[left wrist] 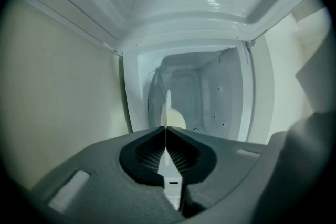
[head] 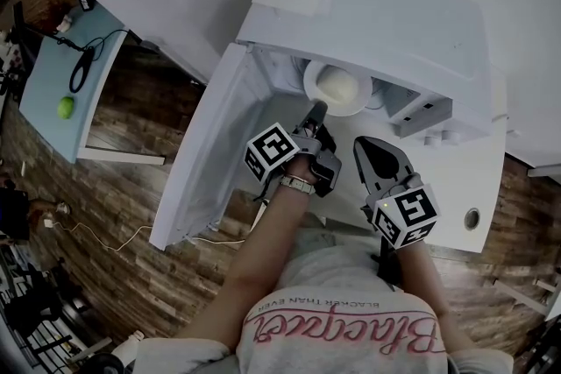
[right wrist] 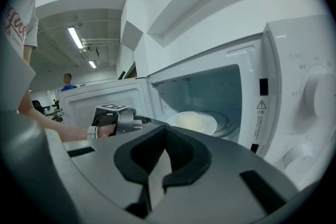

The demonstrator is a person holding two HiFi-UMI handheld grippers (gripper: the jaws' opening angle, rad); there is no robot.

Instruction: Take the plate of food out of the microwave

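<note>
The white microwave (head: pixel 394 22) stands open, its door (head: pixel 210 153) swung out to the left. Inside sits a white plate (head: pixel 337 88) with a pale mound of food (head: pixel 337 83). My left gripper (head: pixel 317 111) reaches into the opening and is shut on the plate's near rim. In the left gripper view the plate (left wrist: pixel 168 107) shows edge-on between the closed jaws of the left gripper (left wrist: pixel 166 128), with the food (left wrist: pixel 178 120) just behind it. My right gripper (head: pixel 372 146) hangs outside the opening, shut on nothing. The right gripper (right wrist: pixel 166 127) looks at the plate (right wrist: pixel 197 122) from the side.
The microwave's control knobs (right wrist: pixel 320 89) are at the right of its front. It stands on a white counter (head: pixel 491 188). At the far left a light-blue table (head: pixel 53 83) carries a green ball (head: pixel 66 107) and a cable. The floor is wooden.
</note>
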